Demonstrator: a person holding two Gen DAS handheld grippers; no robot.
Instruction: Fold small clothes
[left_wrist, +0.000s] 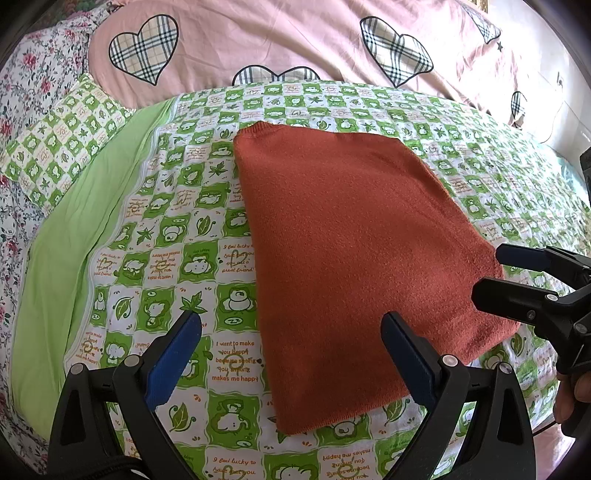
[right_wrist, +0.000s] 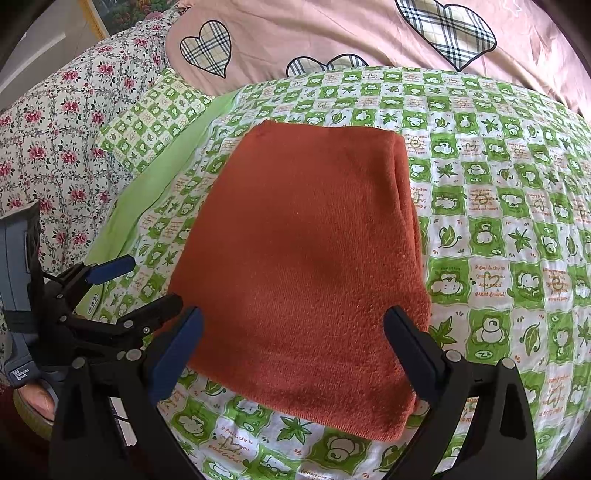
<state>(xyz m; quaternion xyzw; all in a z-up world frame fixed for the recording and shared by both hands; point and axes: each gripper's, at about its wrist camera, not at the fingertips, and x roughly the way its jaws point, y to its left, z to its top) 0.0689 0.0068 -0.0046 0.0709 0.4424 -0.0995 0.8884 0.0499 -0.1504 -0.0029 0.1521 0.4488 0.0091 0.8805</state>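
The orange sweater (left_wrist: 354, 266) is lying folded mid-frame on the green checked sheet (left_wrist: 173, 258), looking nearly finished, while the left gripper (left_wrist: 291, 354) and right gripper (right_wrist: 295, 350) are hovering wide-jawed, holding nothing.

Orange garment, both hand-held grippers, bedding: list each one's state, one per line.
Orange garment: folded into a rectangle, flat on the quilt, not gripped.
Left hand-held gripper: open, empty.
Right hand-held gripper: open, empty.
Green checked quilt: spread flat.
Pink heart blanket: behind the quilt.

Both wrist cams close, looking down; share folded garment (left_wrist: 354, 258).
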